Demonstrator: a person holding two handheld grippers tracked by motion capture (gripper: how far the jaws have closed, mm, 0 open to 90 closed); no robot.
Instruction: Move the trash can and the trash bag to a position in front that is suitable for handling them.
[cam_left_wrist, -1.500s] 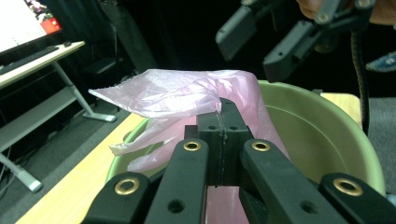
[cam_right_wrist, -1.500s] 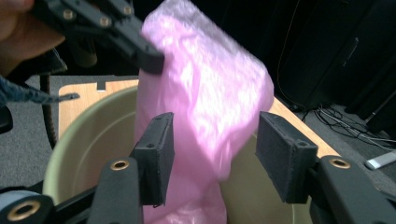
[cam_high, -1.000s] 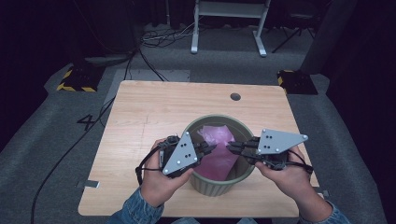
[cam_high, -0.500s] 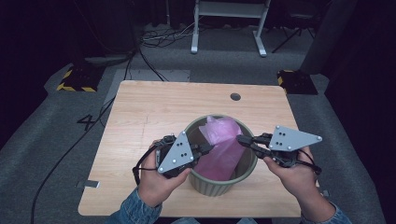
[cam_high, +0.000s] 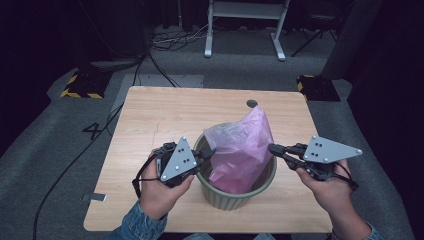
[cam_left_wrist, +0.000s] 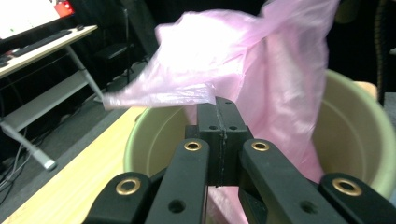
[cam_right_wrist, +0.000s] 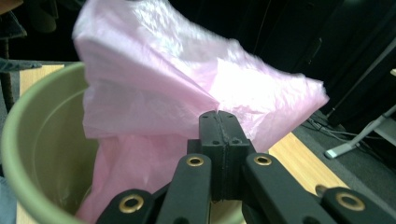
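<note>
- Your left gripper (cam_high: 209, 152) sits at the left rim of the green bucket (cam_high: 235, 197), its jaws pressed together on an edge of the pink plastic bag (cam_high: 243, 150).
- Seen from the left gripper view, that left gripper (cam_left_wrist: 218, 103) pinches a fold of the bag (cam_left_wrist: 261, 70) just above the bucket's rim (cam_left_wrist: 140, 135).
- Your right gripper (cam_high: 272, 148) is just outside the bucket's right rim, and in the right gripper view its jaws are clamped shut on the bag's other edge (cam_right_wrist: 187, 88).
- You hold the bag stretched between both grippers; its lower part hangs inside the bucket while its top billows up above the rim.
- You have the bucket standing upright on the wooden table (cam_high: 165, 112), toward the near edge, between your two hands.
- Your left hand (cam_high: 160, 192) and right hand (cam_high: 327, 187) grip the tools from below.
</note>
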